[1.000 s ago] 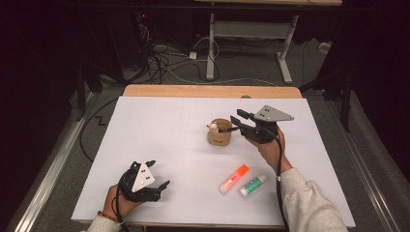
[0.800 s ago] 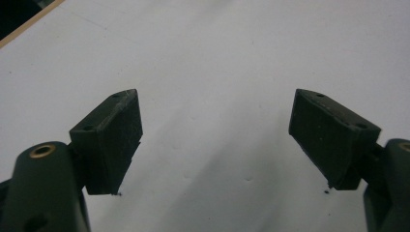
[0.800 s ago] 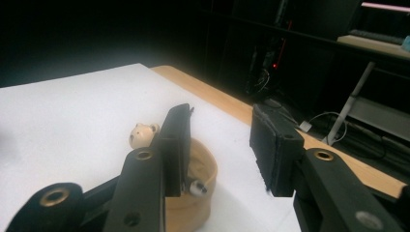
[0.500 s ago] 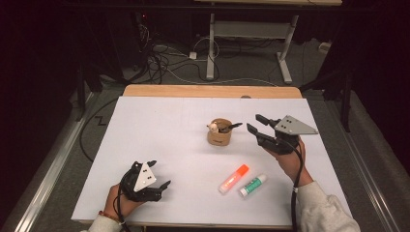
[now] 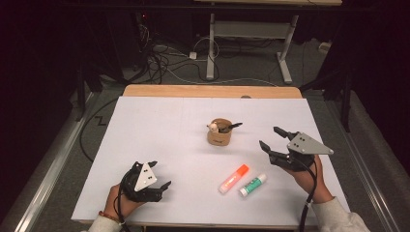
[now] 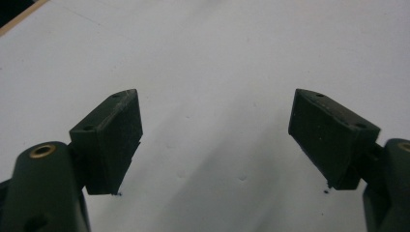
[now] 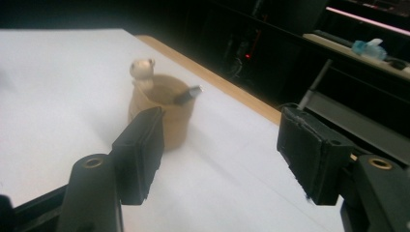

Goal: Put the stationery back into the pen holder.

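- Wooden cup (image 5: 220,134): stands upright at the centre of the high view on the white desk (image 5: 159,135); a small pale figure (image 5: 212,127) sits on its rim and a dark pen (image 5: 231,127) leans out of it toward the right.
- Right tongs (image 5: 270,138): right of centre in the high view, near the cup but apart from it; jaws released, having just been opening, with nothing between them. In the right gripper view (image 7: 220,150) the cup (image 7: 162,113) lies beyond the left jaw.
- Left tongs (image 5: 159,175): lower left of the high view, jaws spread wide over bare desk (image 6: 212,72), grasping nothing.
- Orange marker (image 5: 233,178) and green-and-white glue stick (image 5: 253,185): lying side by side, below the cup, at lower centre.
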{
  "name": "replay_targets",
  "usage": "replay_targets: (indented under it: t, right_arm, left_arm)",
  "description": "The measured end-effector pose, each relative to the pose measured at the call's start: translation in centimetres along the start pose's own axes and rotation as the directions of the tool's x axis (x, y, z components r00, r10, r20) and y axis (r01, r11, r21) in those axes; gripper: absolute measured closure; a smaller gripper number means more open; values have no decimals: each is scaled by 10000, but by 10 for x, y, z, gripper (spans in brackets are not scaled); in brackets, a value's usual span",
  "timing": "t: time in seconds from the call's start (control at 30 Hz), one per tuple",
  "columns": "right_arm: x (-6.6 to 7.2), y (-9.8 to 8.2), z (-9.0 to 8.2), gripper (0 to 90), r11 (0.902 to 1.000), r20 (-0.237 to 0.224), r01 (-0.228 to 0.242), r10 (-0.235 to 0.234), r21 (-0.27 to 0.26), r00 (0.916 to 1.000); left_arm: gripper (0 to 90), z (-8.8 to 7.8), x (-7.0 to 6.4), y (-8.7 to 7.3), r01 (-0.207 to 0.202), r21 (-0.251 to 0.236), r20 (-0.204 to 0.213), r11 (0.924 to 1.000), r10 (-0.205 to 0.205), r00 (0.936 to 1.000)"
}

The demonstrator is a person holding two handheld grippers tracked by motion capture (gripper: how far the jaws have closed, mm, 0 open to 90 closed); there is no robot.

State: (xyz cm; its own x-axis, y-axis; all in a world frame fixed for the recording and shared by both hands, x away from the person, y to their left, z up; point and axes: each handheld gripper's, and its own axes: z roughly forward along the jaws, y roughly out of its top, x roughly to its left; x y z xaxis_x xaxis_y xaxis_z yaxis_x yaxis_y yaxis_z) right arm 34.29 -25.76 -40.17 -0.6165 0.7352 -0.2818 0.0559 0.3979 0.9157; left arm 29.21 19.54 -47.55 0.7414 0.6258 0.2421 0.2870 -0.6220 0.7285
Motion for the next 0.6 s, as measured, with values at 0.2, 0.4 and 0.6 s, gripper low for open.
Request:
replay_targets:
  t: [0.2,0.4,0.6]
  right_arm:
    - [7,-18,-16,338,9993,-80,270,-267,268,9996]
    - [9,-34,-25,339,9979,-562,265,-231,597,9981]
    - [10,-47,-30,338,9953,-860,227,-146,938,9962]
  left_arm:
    - [190,2,-2,2,-81,65,8,9999,80,10000]
    - [191,2,-3,2,-157,135,24,9998,157,9999]
    - [190,2,-3,2,-187,141,49,9997,186,9998]
